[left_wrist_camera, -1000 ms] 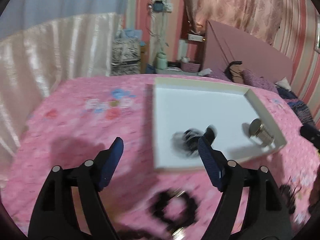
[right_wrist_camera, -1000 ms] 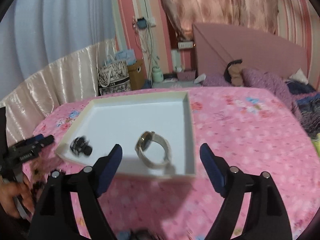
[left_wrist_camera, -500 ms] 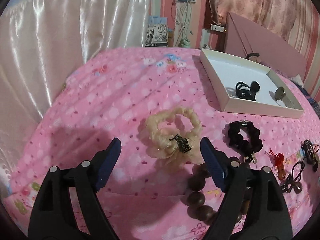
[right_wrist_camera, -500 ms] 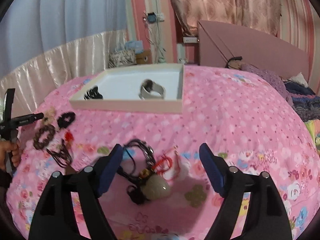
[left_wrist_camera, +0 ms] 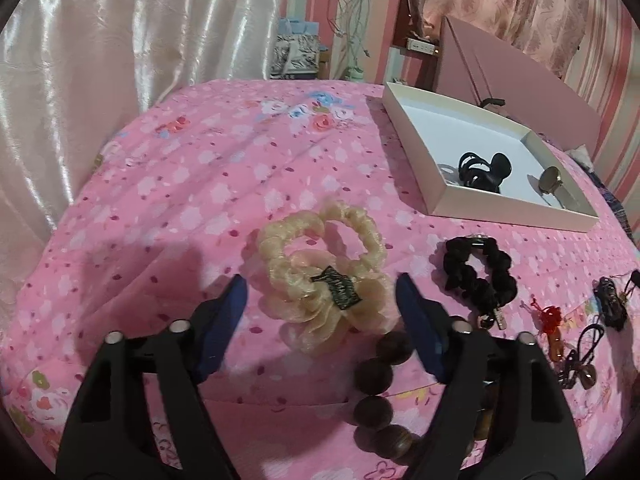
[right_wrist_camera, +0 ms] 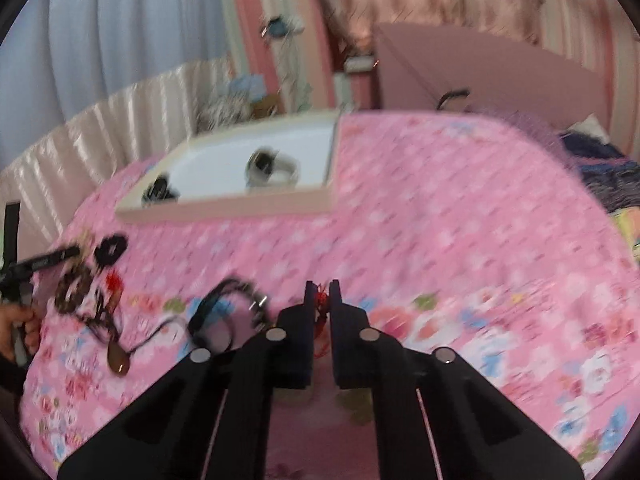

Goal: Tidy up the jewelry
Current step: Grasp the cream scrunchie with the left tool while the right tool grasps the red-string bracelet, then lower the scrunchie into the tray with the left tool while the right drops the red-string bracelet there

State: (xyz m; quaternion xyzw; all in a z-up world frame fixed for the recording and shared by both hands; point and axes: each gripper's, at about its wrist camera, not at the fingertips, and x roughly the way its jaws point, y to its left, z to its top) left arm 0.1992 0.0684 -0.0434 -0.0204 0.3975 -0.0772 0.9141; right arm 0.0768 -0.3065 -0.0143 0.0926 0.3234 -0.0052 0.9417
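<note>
Cream scrunchie (left_wrist_camera: 324, 280) lies between left gripper's (left_wrist_camera: 321, 300) spread fingers (left_wrist_camera: 416, 320).

Bare quilt (left_wrist_camera: 168, 184) left of scrunchie (left_wrist_camera: 324, 276)

Gauzy cream scrunchie (left_wrist_camera: 324, 276), glossy wooden beads (left_wrist_camera: 376, 396)

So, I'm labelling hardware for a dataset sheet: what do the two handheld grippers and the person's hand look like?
Both the left gripper and the right gripper have matte black plastic bodies with cut-out windows and round silver pins. The left gripper's fingers carry dark blue pads. Seen from the right wrist view, the left gripper bears unreadable white lettering. A bare hand grips its handle; no cables show.
</note>
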